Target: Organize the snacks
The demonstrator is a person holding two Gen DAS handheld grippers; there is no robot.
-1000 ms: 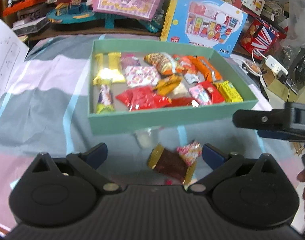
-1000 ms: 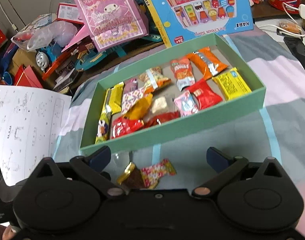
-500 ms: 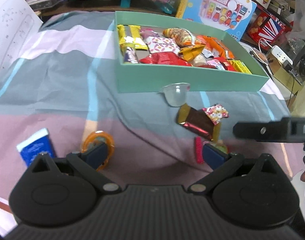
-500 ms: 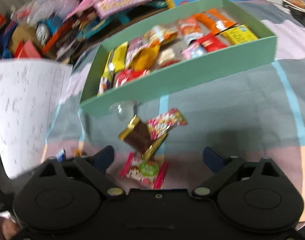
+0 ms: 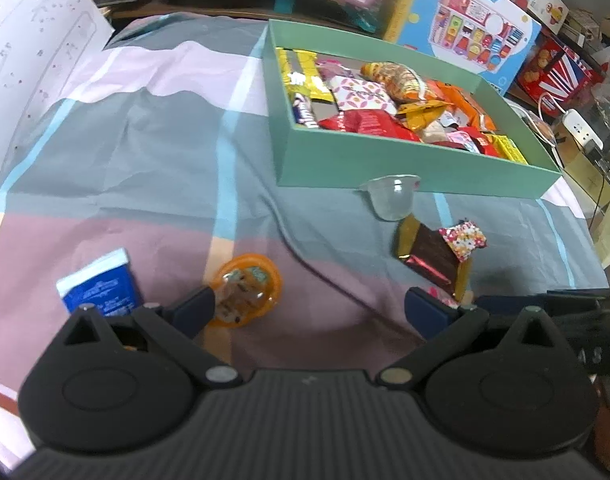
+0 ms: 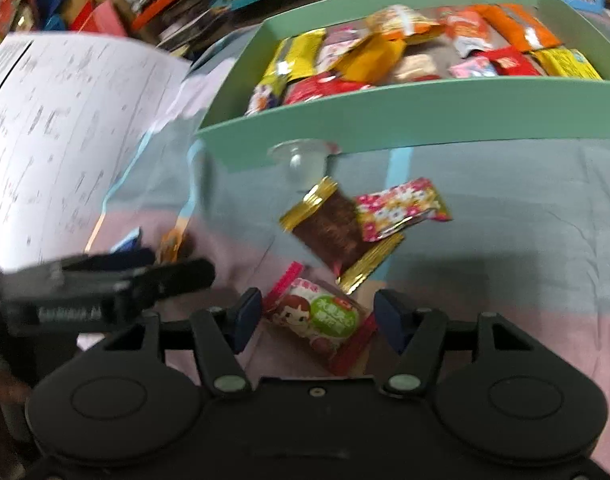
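Right jaws, just closing, straddle a pink candy packet [image 6: 319, 322] unclamped; green box [image 6: 425, 120] brims with snacks.

Matt, creased cloth for the striped bedsheet [image 5: 153, 152]; smooth matt card on the green box [image 5: 385, 168]; clear glossy plastic for the small cup [image 5: 391, 196]; shiny gold-edged foil on the brown snack packet [image 6: 337, 232]; glossy film on the pink candy packet [image 6: 317, 320]; matt black plastic on the right gripper [image 6: 317, 316]; thin printed paper for the instruction sheet [image 6: 65, 128].
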